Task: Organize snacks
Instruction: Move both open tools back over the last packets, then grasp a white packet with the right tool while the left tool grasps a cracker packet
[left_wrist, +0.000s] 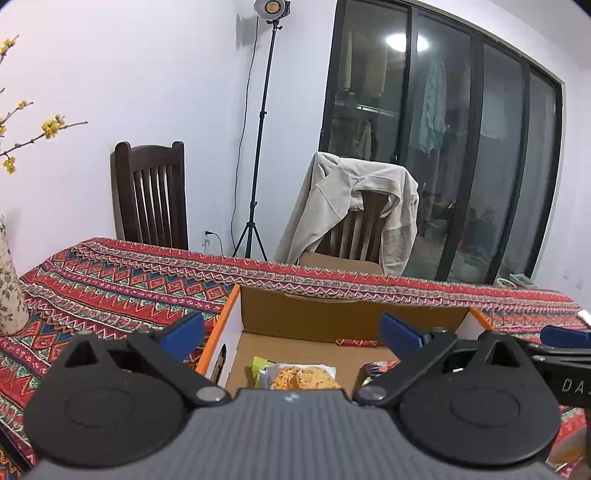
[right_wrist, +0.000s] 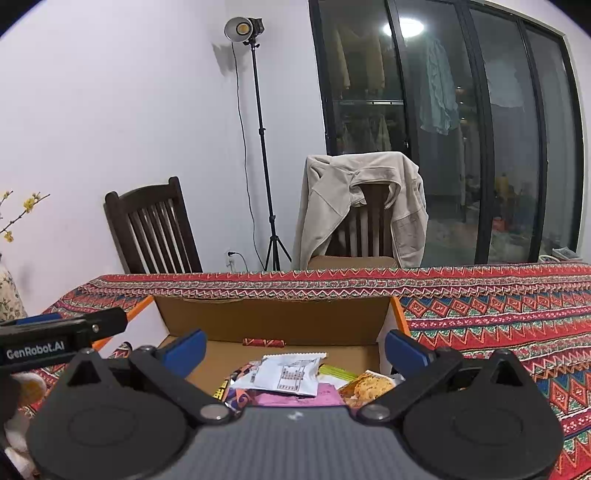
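Note:
An open cardboard box (left_wrist: 295, 314) with orange edges stands on the patterned tablecloth, and several snack packets lie inside it. In the left wrist view a packet picturing golden flatbread (left_wrist: 304, 376) and a green packet (left_wrist: 258, 365) rest on the box floor. My left gripper (left_wrist: 291, 334) hovers over the box, open, with nothing between its blue fingers (left_wrist: 183, 332). The right wrist view shows the box (right_wrist: 273, 317) holding a white packet (right_wrist: 291, 374), a pink packet (right_wrist: 325, 393) and a noodle-picture packet (right_wrist: 369, 387). My right gripper (right_wrist: 295, 350) is also open and empty above them.
A small red packet (right_wrist: 264, 342) lies by the box's far wall. The red patterned tablecloth (right_wrist: 498, 314) stretches to the right. Behind the table stand a dark wooden chair (right_wrist: 155, 229), a chair draped with a beige jacket (right_wrist: 364, 206) and a light stand (right_wrist: 258, 129). A floral vase (left_wrist: 9, 291) sits far left.

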